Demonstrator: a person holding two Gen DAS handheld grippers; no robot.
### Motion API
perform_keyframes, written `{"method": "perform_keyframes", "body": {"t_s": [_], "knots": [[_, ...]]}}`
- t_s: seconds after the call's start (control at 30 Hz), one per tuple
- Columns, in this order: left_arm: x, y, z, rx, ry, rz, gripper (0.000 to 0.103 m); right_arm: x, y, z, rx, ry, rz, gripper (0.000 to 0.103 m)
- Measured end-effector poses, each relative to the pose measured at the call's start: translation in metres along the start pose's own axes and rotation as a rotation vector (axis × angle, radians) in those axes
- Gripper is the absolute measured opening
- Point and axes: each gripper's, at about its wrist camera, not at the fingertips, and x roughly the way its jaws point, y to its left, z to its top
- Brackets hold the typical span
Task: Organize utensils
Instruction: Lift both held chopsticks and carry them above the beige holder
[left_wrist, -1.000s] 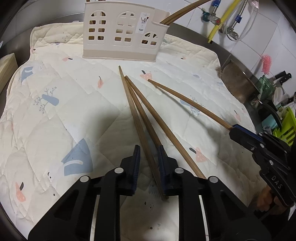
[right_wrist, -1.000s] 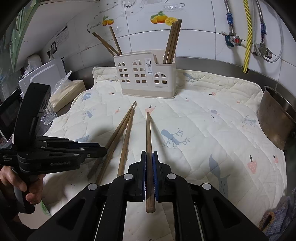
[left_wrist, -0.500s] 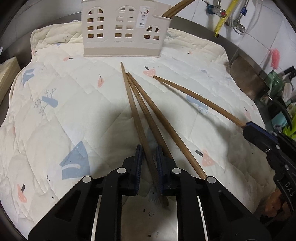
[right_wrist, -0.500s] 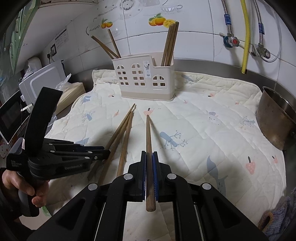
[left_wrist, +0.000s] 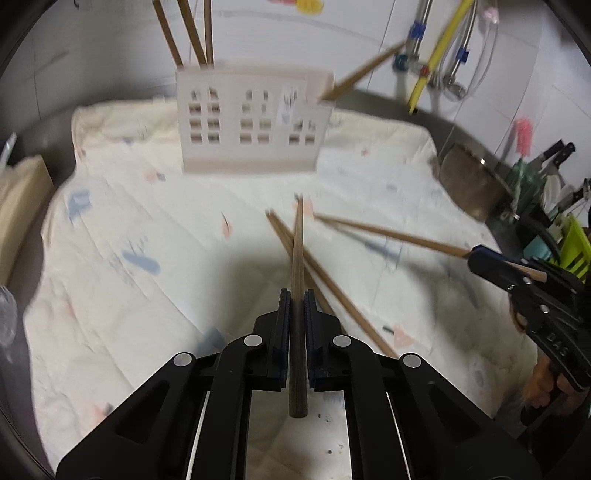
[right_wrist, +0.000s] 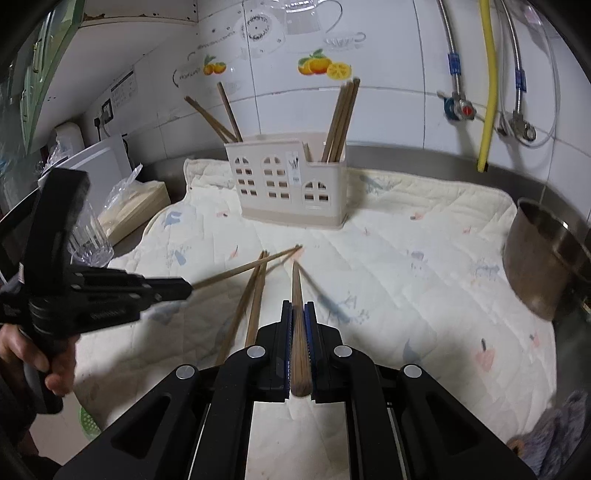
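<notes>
My left gripper (left_wrist: 295, 295) is shut on a brown chopstick (left_wrist: 297, 251) and holds it raised above the quilted mat (left_wrist: 129, 229). It also shows in the right wrist view (right_wrist: 184, 288) with its chopstick (right_wrist: 251, 266). My right gripper (right_wrist: 298, 306) is shut on another chopstick (right_wrist: 298, 295), also lifted; it shows in the left wrist view (left_wrist: 476, 256) with its chopstick (left_wrist: 388, 232). Two chopsticks (right_wrist: 255, 295) lie together on the mat. The cream utensil holder (right_wrist: 291, 184) stands at the back with several chopsticks in both end compartments.
A metal pot (right_wrist: 546, 258) stands at the mat's right edge. A glass (right_wrist: 88, 240), a bagged box (right_wrist: 133, 206) and a white appliance (right_wrist: 96, 173) sit on the left. Pipes and a yellow hose (right_wrist: 487, 85) run down the tiled wall.
My left gripper shut on one of the three lying chopsticks and lifted it off the mat. My right gripper rose a little with its chopstick. Two chopsticks stay on the mat.
</notes>
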Motion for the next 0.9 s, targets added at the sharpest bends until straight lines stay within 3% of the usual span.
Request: {"method": "perform_keyframes", "body": {"t_s": [0.43, 0.9], "knots": [[-0.039, -0.004, 0.032, 0.082, -0.133, -0.017, 0.006, -0.007, 0.006, 0.048, -0.042, -0.060, 0.020, 0.006], [-0.074, -0.002, 0.112, 0.148, -0.244, -0.002, 0.005, -0.006, 0.007, 0.138, -0.104, -0.087, 0.067, 0.006]]}}
